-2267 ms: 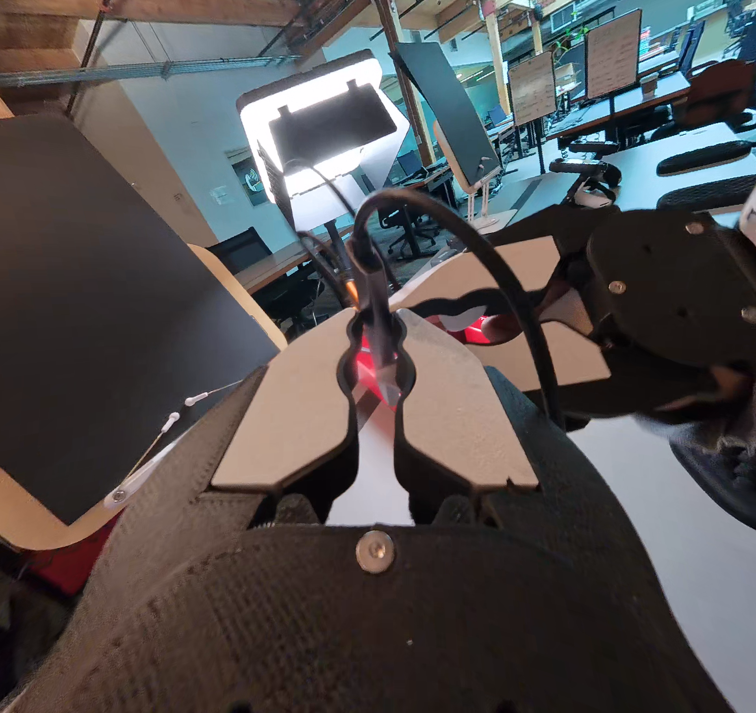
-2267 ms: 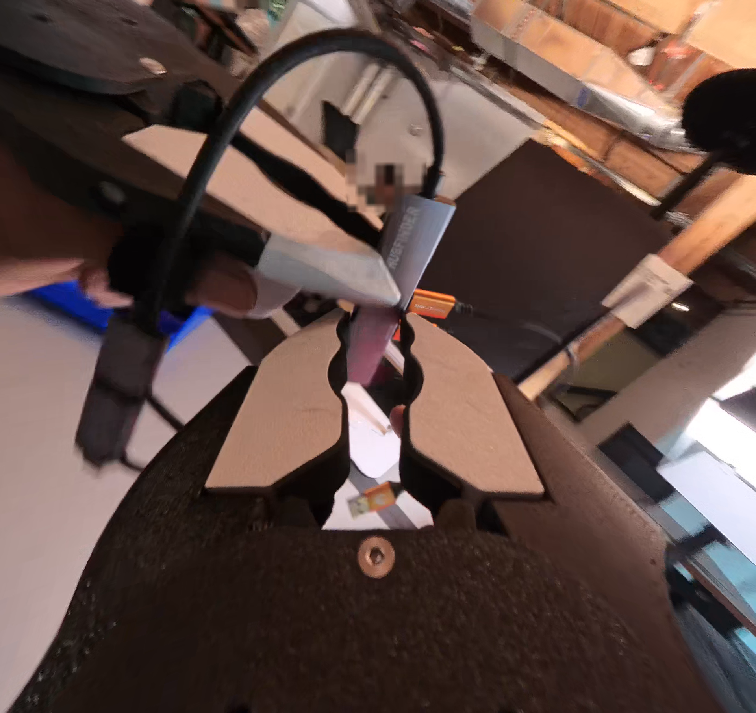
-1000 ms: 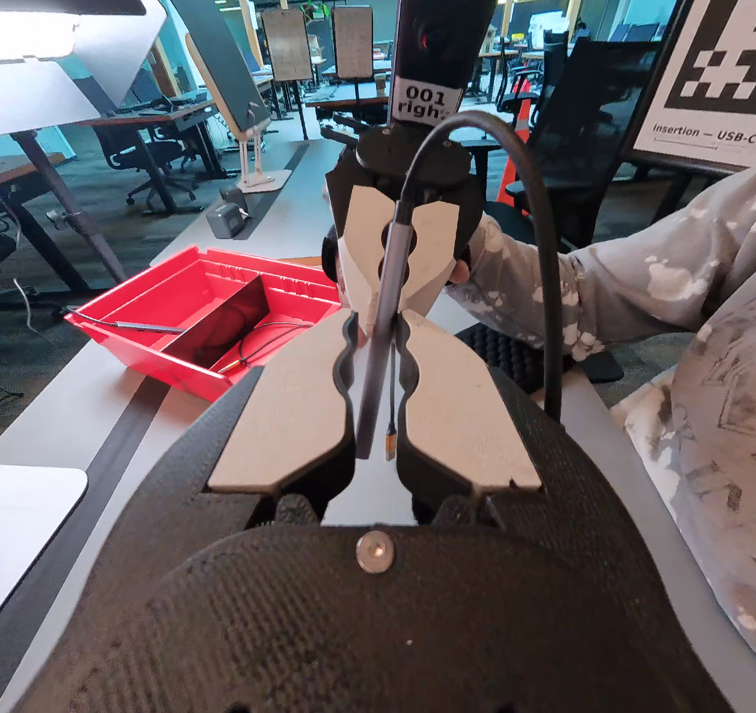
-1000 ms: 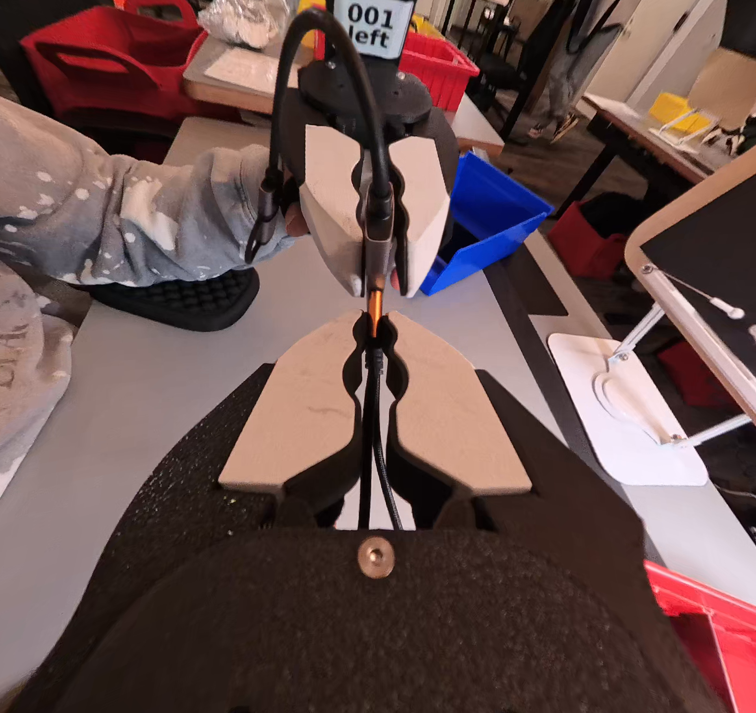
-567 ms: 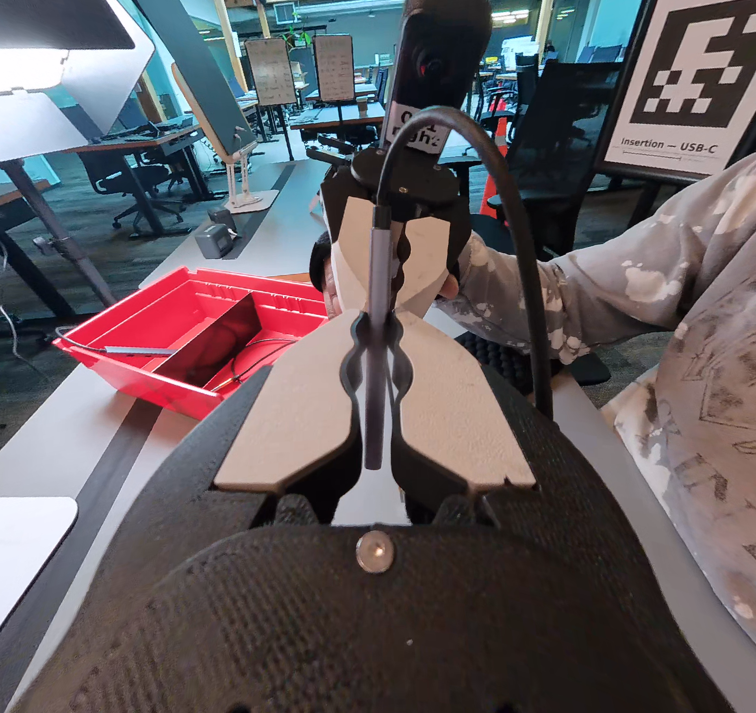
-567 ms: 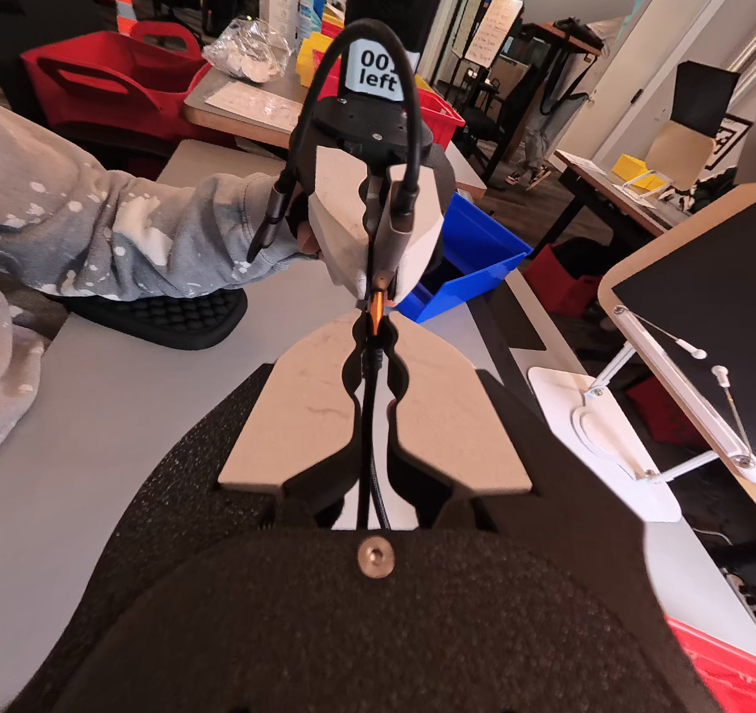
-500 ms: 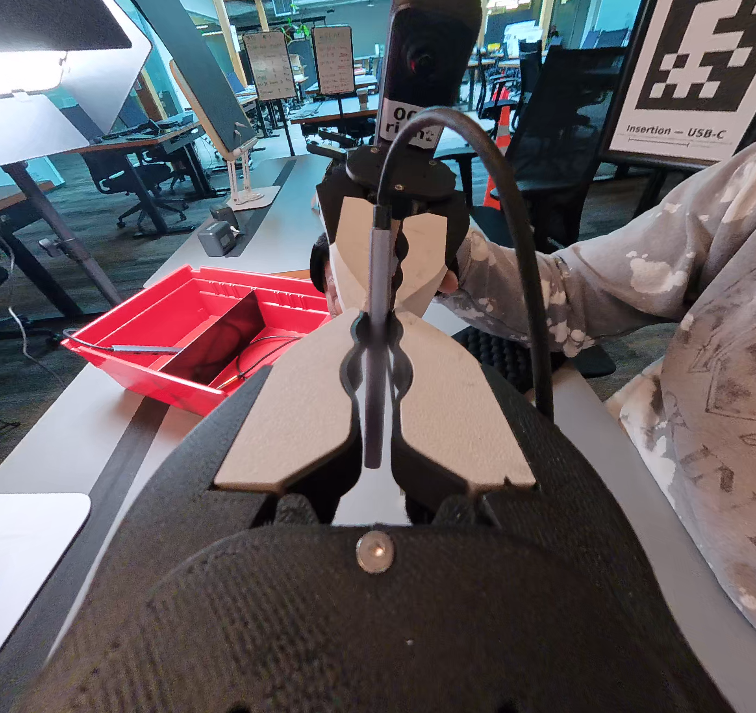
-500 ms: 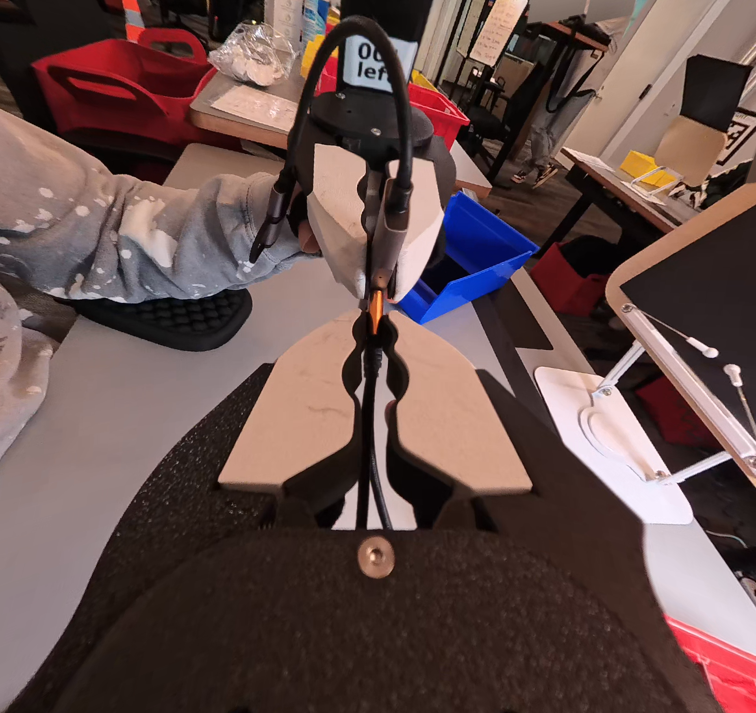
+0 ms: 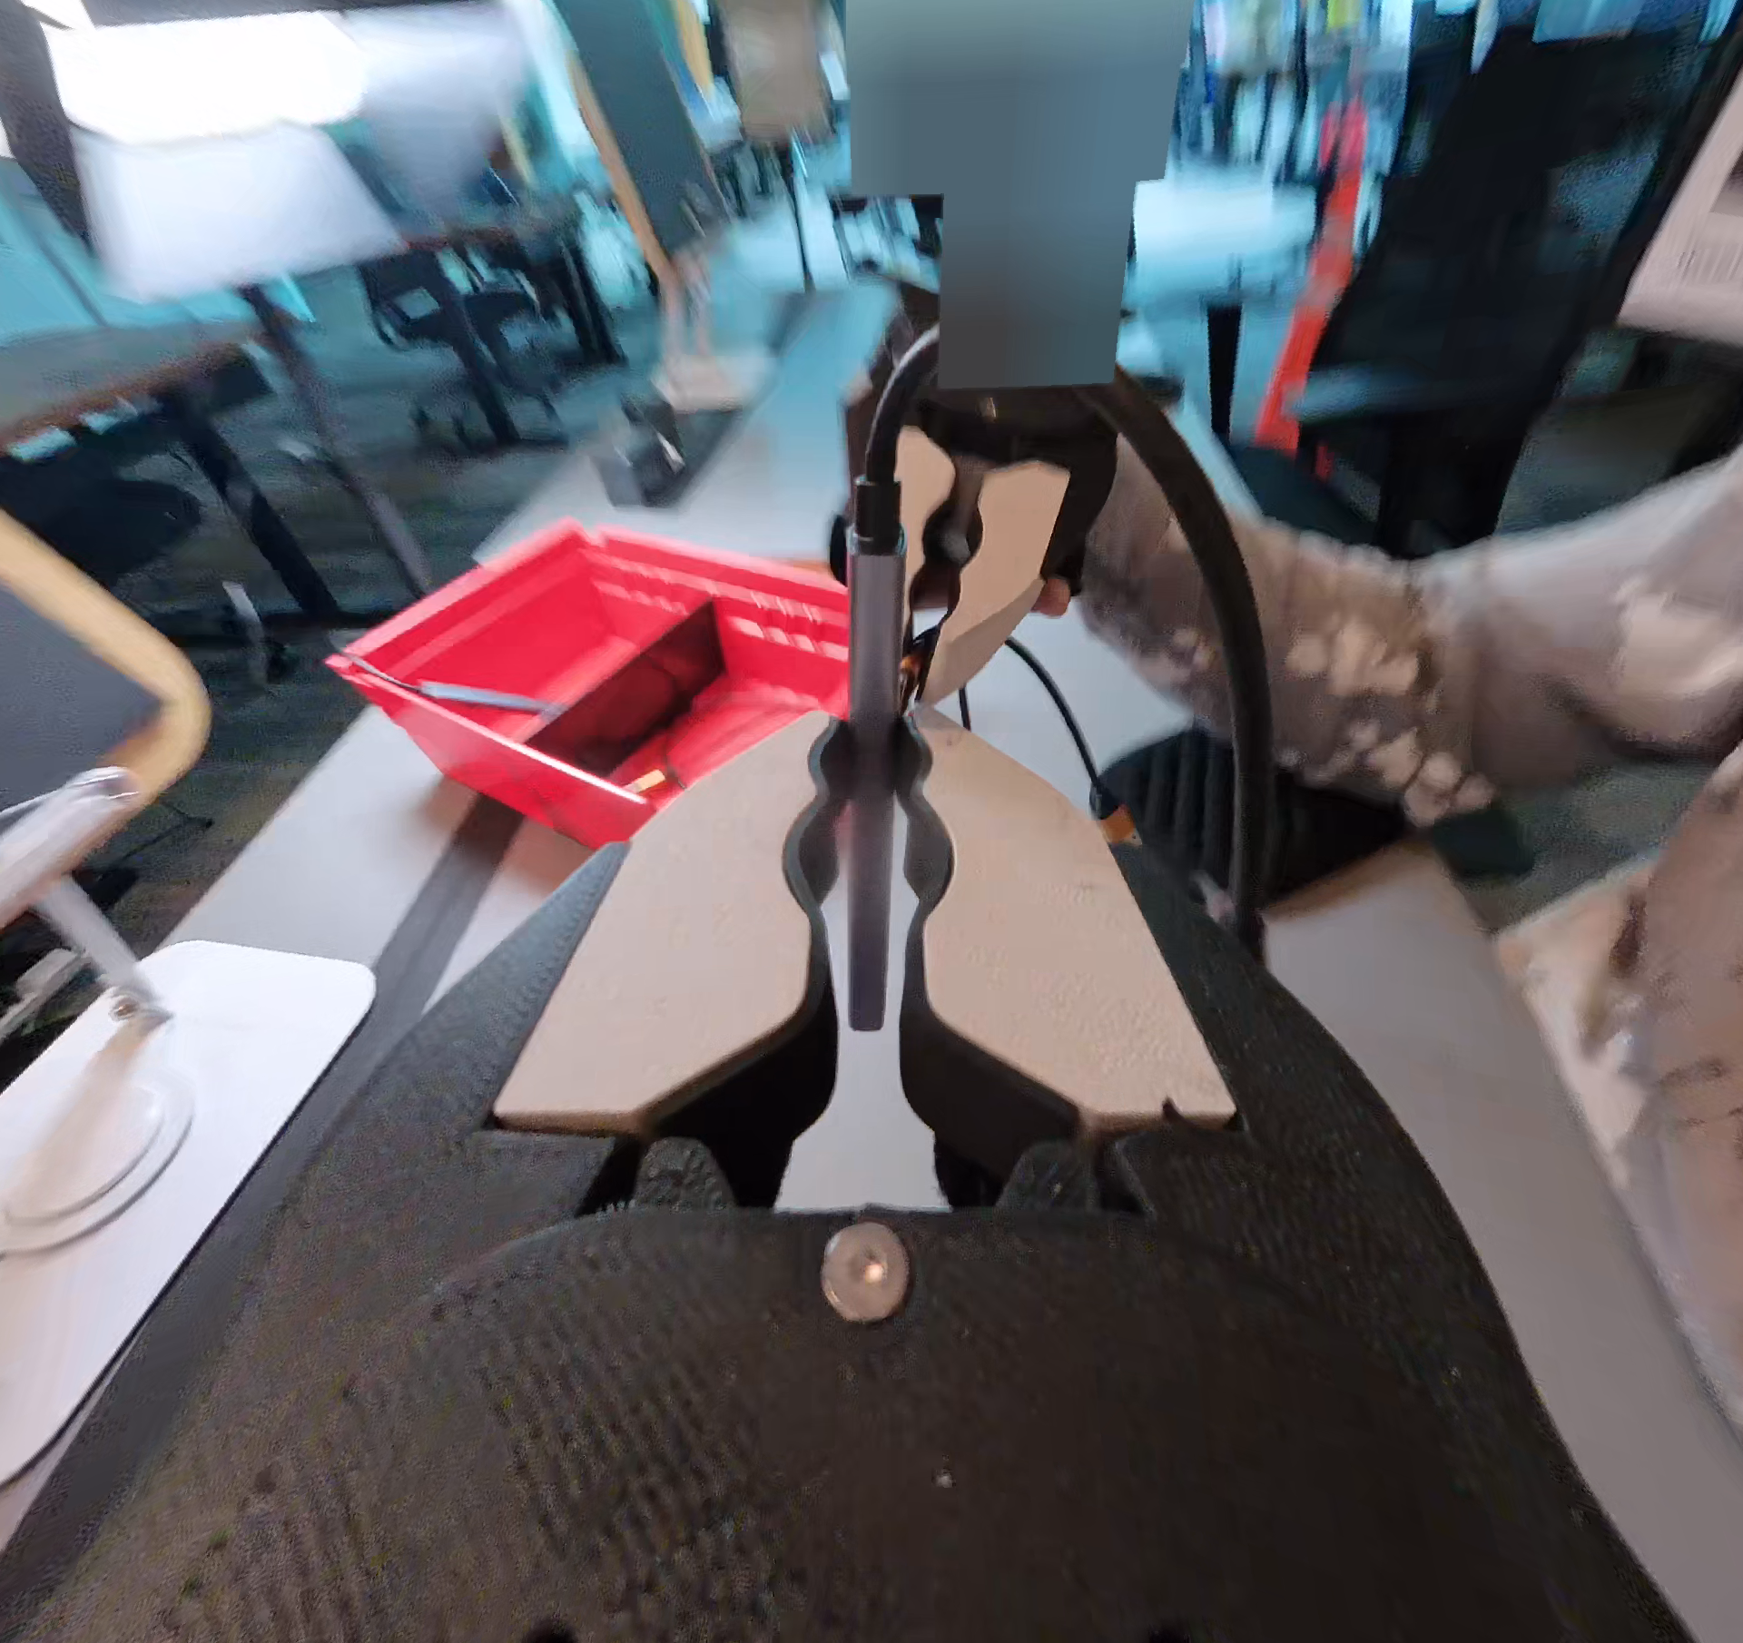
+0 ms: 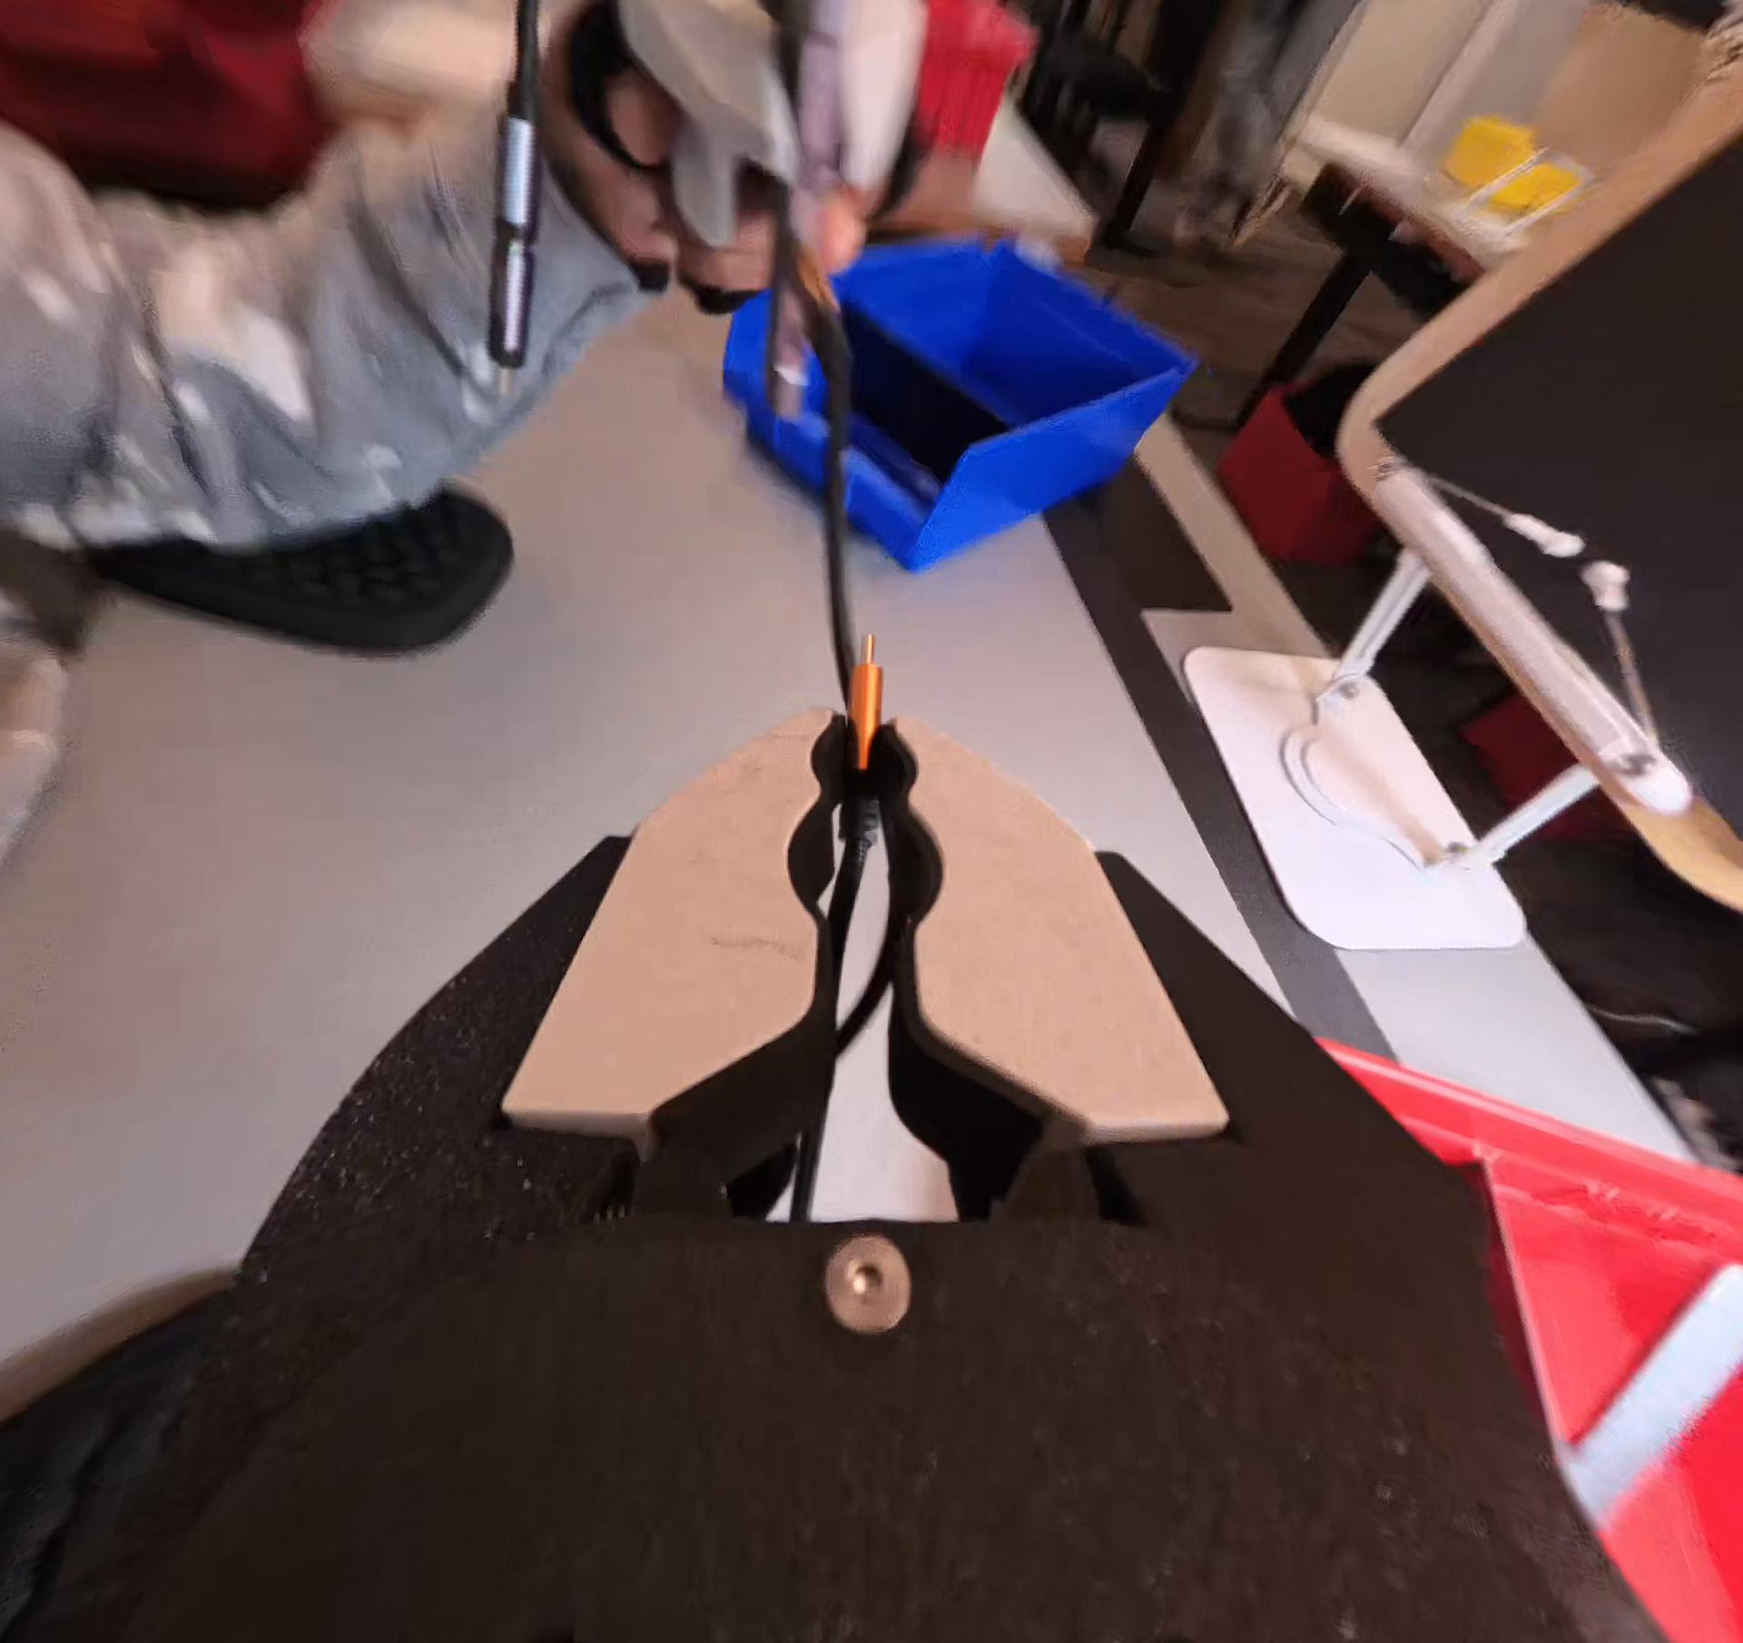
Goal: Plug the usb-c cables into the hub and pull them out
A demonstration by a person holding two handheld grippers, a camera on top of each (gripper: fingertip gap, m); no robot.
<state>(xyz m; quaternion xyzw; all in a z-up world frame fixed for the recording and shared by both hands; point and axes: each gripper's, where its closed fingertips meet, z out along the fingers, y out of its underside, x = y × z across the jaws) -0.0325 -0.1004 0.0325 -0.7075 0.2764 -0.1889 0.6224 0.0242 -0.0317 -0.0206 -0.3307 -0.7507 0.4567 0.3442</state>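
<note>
From the left wrist view the left tool [image 9: 868, 739] pinches the slim grey hub [image 9: 872, 655] edge-on, while from the right wrist view the right tool [image 10: 860, 730] clamps the orange usb-c plug [image 10: 864, 702] apart from the hub, seemingly pulled free though blurred.

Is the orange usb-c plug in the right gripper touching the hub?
Apart. The right wrist view shows the orange usb-c plug clamped in the right gripper, its bare metal tip free, with open table between it and the hub held farther off.
</note>
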